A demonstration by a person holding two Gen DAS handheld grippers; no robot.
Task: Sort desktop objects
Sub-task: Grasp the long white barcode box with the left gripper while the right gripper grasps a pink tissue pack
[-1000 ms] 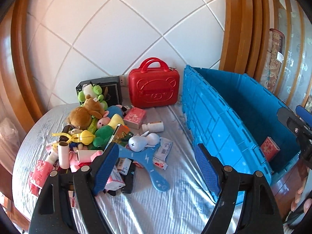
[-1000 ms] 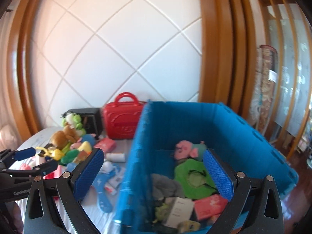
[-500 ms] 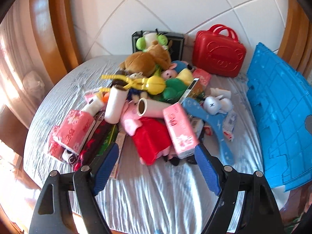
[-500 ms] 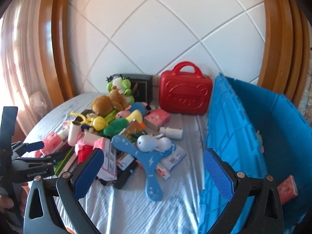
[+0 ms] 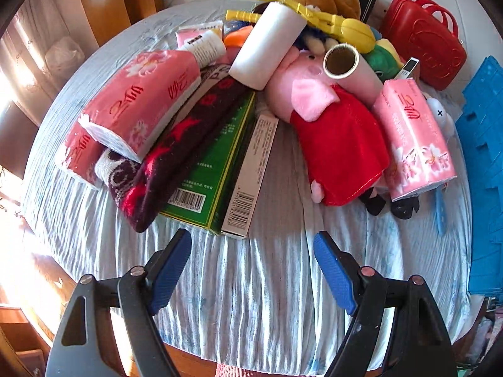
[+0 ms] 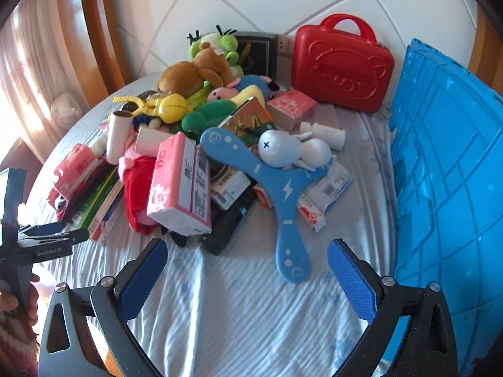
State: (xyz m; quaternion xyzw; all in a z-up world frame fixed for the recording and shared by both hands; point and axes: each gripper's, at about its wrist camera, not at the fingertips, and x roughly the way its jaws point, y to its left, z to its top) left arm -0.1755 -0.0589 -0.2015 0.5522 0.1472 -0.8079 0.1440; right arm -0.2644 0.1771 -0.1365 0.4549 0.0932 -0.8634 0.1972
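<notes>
Jaws wide apart on left gripper [image 5: 253,253] and right gripper [image 6: 248,259], nothing between.

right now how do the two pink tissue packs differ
The darker pink tissue pack is torn open at its near end, white tissue showing, while the paler pink pack looks sealed. The dark one rests on a patterned sock and a green box; the pale one leans against the pig plush. Both are soft flower-printed packs on the cloth-covered table.

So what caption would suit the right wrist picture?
Open right gripper poised over a blue boomerang beside a toy heap and a blue crate.
</notes>
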